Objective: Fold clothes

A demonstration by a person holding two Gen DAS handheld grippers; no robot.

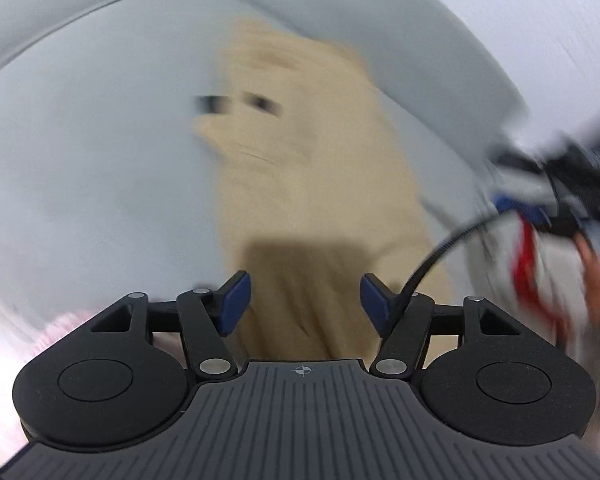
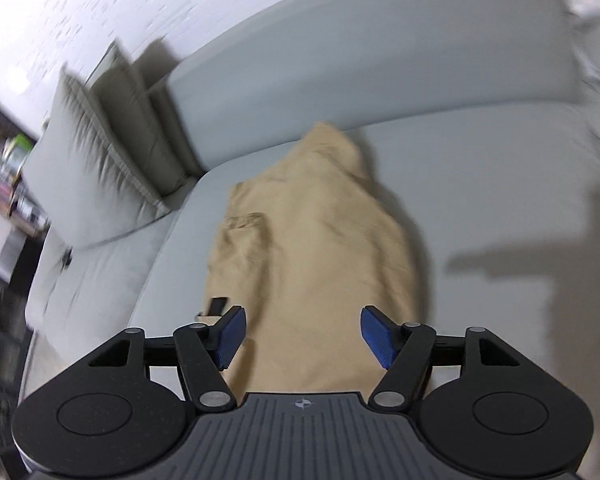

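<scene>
Tan trousers (image 1: 308,184) lie lengthwise on a pale grey sofa seat (image 1: 100,184), blurred in the left wrist view. My left gripper (image 1: 306,304) hovers above their near end with its blue pads apart and nothing between them. In the right wrist view the same tan trousers (image 2: 320,240) stretch away toward the sofa back, a pocket flap showing on their left side. My right gripper (image 2: 304,336) is open over the near end of the cloth, its pads clear of the fabric. A small dark tag (image 2: 217,305) pokes out at the trousers' left edge.
The sofa backrest (image 2: 360,64) runs along the far side, with grey cushions (image 2: 100,152) at the left. A shelf with clutter (image 2: 8,176) stands at the far left. In the left wrist view the other gripper and a black cable (image 1: 444,248) blur in at the right.
</scene>
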